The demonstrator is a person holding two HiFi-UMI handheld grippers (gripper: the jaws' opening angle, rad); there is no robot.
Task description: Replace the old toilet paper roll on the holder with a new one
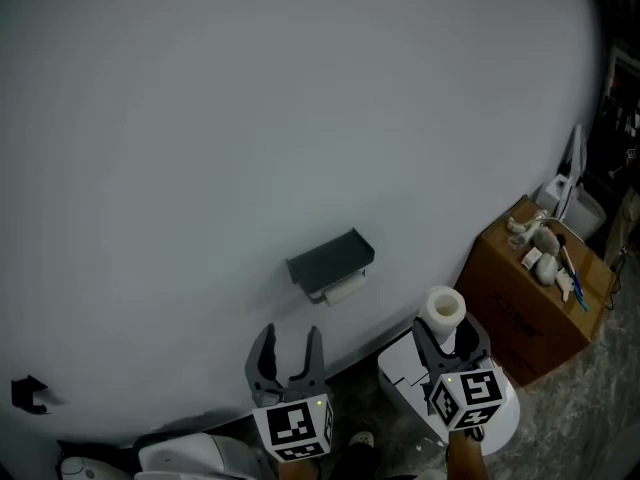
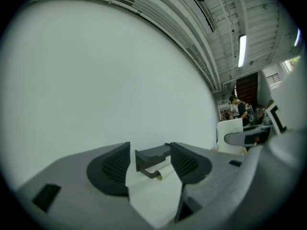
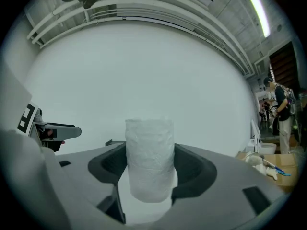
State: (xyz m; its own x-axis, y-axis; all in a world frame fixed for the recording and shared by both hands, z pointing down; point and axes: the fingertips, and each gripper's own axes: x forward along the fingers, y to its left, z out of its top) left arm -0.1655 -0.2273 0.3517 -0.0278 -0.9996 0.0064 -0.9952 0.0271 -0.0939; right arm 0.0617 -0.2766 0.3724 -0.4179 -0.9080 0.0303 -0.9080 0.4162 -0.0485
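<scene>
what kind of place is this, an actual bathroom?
Probably a mock-up in a workshop hall, not a real bathroom: the toilet paper holder hangs on a bare white wall, the ceiling is open metal with a strip light, and a cardboard box of clutter stands nearby.
</scene>
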